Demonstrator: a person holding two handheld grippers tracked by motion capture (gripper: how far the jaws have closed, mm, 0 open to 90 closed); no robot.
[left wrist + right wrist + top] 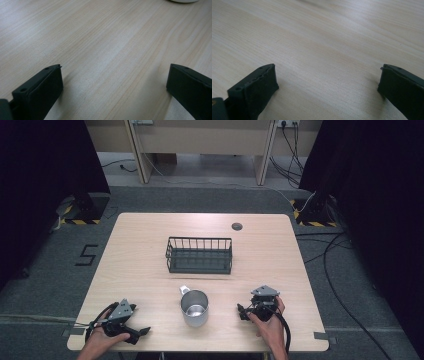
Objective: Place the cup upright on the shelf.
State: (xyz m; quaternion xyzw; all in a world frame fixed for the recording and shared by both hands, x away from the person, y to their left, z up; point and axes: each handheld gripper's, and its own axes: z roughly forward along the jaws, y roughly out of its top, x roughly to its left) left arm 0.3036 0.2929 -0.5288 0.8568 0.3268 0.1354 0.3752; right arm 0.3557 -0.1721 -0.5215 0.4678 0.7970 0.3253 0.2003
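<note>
Both the left gripper [142, 332] and right gripper [242, 312] are resting on the wooden table [145, 255] with jaws wide and empty, flanking the metal mug [194, 308] near the wire basket [199, 255]; whichever reaches should be closing squarely across the rim

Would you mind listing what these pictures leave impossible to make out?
- Mug, high view: its far outer side is hidden by its own body.
- White object, left gripper view: cut off by the top edge, so unidentifiable.
- Dark round spot, high view: too small to identify.
- Basket, high view: the floor behind its near wall is hard to see through the wires.
</note>
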